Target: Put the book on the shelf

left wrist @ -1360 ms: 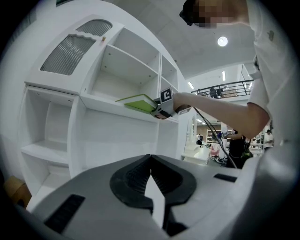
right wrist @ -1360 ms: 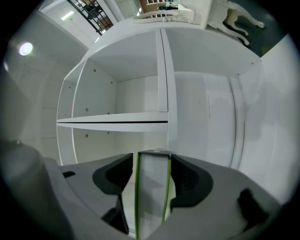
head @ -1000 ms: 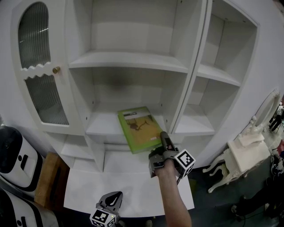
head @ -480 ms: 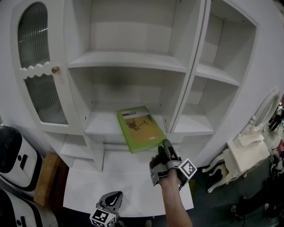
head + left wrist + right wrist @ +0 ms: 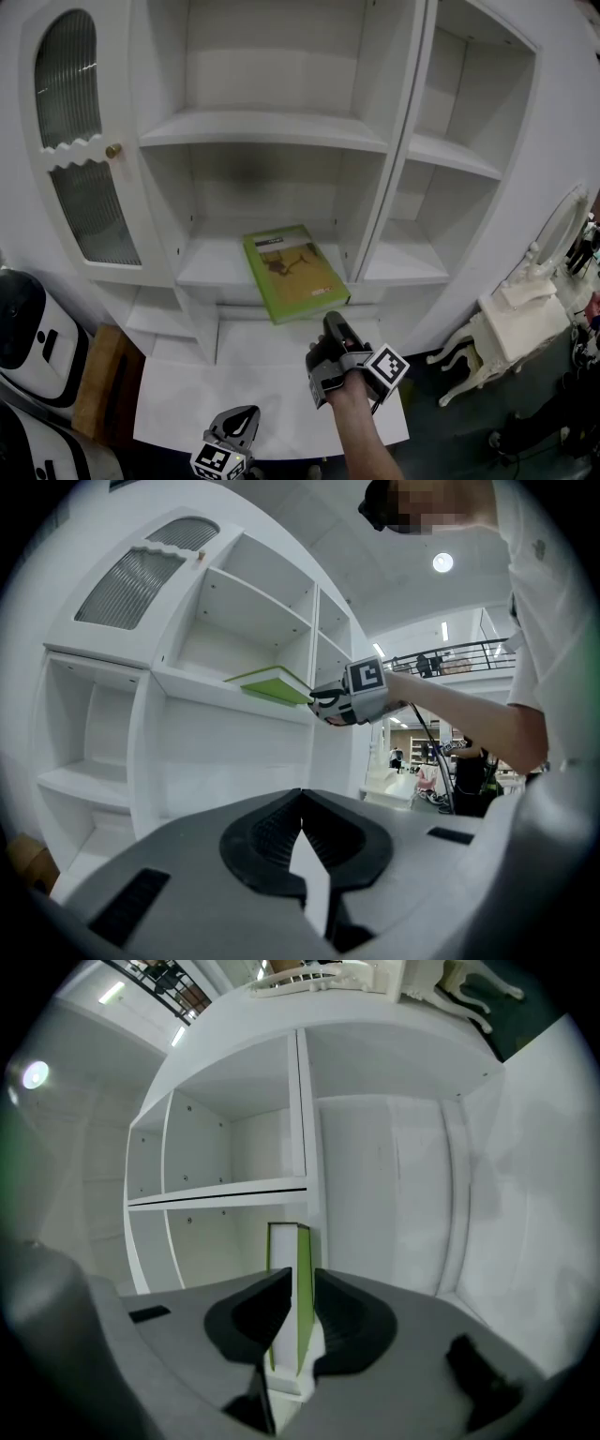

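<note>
A: Note, nearest first. The left gripper point(image 5: 242, 417) is low in front of the white ledge point(image 5: 272, 380), jaws pressed together with nothing in them. It plays no part at present.

B: And the right gripper point(image 5: 334, 328)?

A: That is where the change is. A second ago its tips were at the near right corner of the book point(image 5: 292, 272). Now it is drawn back toward the person and a little lower, clear of the book with ledge showing between them. Its jaws have just been closing. They are down to a narrow gap, and the book shows through it only from farther off. Nothing is gripped.

B: So the book is let go?

A: Yes. It lies on the middle shelf point(image 5: 211, 267) of the cabinet, unsupported by either tool. My reading is that the placing is done, or very nearly.

B: Condition of the book?

A: Thin, with a green cover facing up, a pale band near the far end and a brownish figure under it. It lies flat but skewed to the shelf. The near end sticks out past the front edge. From the side, the overhang is plain.

B: Risk?

A: It looks stable. A push inward would seat it fully.
</note>
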A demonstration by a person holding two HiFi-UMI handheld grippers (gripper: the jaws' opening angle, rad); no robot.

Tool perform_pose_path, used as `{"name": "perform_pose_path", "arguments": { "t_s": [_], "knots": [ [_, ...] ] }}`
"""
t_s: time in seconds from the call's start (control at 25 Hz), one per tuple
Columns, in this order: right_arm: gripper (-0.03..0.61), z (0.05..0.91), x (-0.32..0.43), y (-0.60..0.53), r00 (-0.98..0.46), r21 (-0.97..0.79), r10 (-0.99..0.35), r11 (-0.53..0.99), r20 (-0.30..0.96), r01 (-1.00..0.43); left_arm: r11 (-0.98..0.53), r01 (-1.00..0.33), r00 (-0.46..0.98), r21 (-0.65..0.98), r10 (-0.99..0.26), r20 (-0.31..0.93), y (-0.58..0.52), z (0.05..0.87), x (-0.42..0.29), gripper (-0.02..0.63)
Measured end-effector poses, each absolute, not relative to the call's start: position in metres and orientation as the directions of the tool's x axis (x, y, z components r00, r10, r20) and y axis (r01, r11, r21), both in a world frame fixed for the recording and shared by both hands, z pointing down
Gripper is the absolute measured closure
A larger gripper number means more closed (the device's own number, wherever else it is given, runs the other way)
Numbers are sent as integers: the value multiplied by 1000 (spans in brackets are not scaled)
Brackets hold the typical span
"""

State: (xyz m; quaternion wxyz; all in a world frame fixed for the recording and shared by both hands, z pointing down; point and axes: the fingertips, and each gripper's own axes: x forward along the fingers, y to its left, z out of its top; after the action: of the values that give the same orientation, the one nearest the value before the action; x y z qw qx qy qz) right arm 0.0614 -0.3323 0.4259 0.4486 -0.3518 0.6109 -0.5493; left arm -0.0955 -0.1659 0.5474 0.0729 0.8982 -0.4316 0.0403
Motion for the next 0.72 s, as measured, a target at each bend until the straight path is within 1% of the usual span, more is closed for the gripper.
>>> {"name": "perform_pose_path", "arguments": {
  "t_s": [0.24, 0.72],
  "knots": [
    [497, 421, 45, -336, -389, -988, -908, 145, -154, 53, -609, -788, 616, 93, -777, 131, -165, 548, -100, 604],
    [489, 423, 24, -363, -405, -990, -903, 128, -143, 66, -601, -794, 608, 96, -782, 137, -162, 549, -106, 604]
  ]
}}
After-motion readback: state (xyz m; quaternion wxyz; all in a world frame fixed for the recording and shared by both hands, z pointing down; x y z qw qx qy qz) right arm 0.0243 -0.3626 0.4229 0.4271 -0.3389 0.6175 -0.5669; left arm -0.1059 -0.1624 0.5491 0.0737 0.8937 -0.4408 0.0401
